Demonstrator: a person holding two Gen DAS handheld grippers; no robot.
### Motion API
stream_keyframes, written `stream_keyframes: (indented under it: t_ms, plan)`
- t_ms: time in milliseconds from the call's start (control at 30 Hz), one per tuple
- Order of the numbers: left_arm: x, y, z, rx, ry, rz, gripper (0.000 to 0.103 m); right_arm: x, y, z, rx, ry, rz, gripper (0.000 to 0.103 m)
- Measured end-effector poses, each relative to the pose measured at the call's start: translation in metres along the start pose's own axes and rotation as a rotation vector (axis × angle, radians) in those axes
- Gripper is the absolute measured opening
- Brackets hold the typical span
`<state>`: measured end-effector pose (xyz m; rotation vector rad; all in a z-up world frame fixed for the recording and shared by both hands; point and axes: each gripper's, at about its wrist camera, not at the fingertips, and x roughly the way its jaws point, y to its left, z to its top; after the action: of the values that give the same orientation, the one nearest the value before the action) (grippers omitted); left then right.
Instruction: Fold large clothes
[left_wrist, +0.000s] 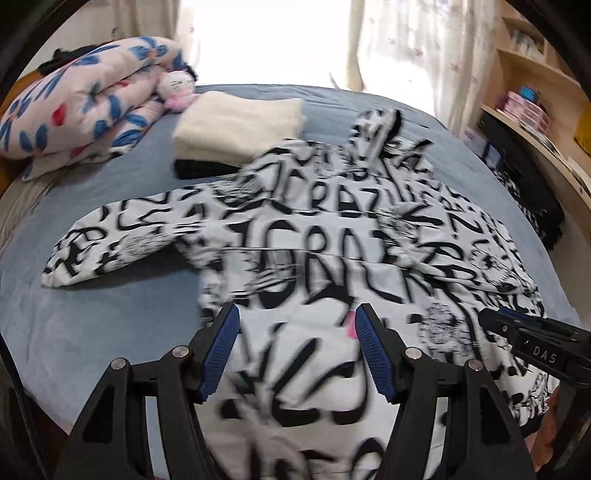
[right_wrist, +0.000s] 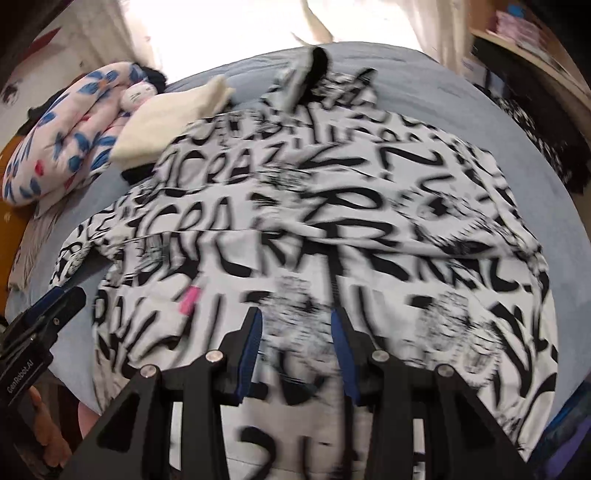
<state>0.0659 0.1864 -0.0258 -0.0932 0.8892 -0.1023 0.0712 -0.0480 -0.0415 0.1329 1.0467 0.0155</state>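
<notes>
A large white garment printed with black lettering (left_wrist: 314, 258) sprawls across a blue-sheeted bed (left_wrist: 92, 332). Both the left gripper (left_wrist: 295, 317) and the right gripper (right_wrist: 297, 315) hover above it, jaws parted, gripping nothing. Folded cream and black clothes (left_wrist: 236, 129) sit at eleven o'clock.

A large jacket (left_wrist: 314, 258) lies spread across the bed (left_wrist: 110, 325), filling its middle and near side, one sleeve reaching out to the left. Behind the jacket, toward the far left, sits a stack of folded clothes (left_wrist: 236, 129), its near edge just under the jacket's far edge. Left of that stack a folded quilt (left_wrist: 74, 110) lies at the bed's far left corner, with a soft toy (left_wrist: 177, 88) resting against it. Shelves (left_wrist: 535, 92) stand to the right of the bed, curtains (left_wrist: 406, 48) behind it
</notes>
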Motion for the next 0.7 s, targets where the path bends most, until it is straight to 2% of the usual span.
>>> stream_keyframes:
  t_ms: [300,700]
  plan:
    - [0.012,0.103,0.002,-0.139,0.001,0.015,0.064,0.010,0.103,0.025,-0.129,-0.080,0.054,0.039]
    - [0.050,0.237,0.016,-0.366,0.008,0.018,0.064,0.074,0.215,0.057,-0.267,-0.063,0.070,0.039]
